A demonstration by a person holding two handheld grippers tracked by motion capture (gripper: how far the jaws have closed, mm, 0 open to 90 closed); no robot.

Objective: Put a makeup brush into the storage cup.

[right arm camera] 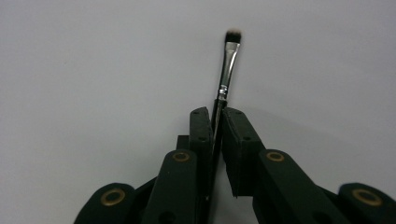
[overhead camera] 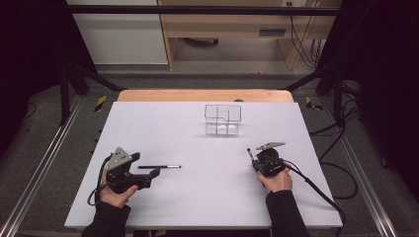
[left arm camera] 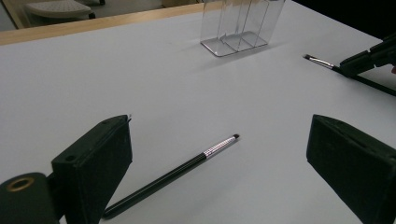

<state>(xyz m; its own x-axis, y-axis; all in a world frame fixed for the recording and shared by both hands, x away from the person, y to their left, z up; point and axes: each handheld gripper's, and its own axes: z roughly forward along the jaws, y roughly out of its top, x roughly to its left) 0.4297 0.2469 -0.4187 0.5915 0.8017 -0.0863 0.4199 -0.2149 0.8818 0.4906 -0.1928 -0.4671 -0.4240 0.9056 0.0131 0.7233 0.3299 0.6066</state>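
Two brushes are out, one for each hand. The first brush is pinched in the right tongs, whose jaws are pressed on its black handle. It is slim, with a bright metal ferrule that narrows toward a short flat tuft, dark at the root and pale at the tip. The ferrule and tuft stick out past the jaw ends, over the bare white surface. In the high view the right tongs sit at the right side of the surface, in front of the holder, with the brush tip poking up and left.

The second brush lies flat on the surface between the spread jaws of the left tongs, touched by neither. It has a long black handle, a patterned silvery ferrule and a small dark tip, and it points away toward the holder. From above it lies level across the surface, just right of the left tongs.

One clear holder stands upright near the far edge, well apart from both brushes. Its walls are see-through and it is split into compartments; how many, I cannot tell exactly.

Two hands, two tongs, two brushes, one holder.
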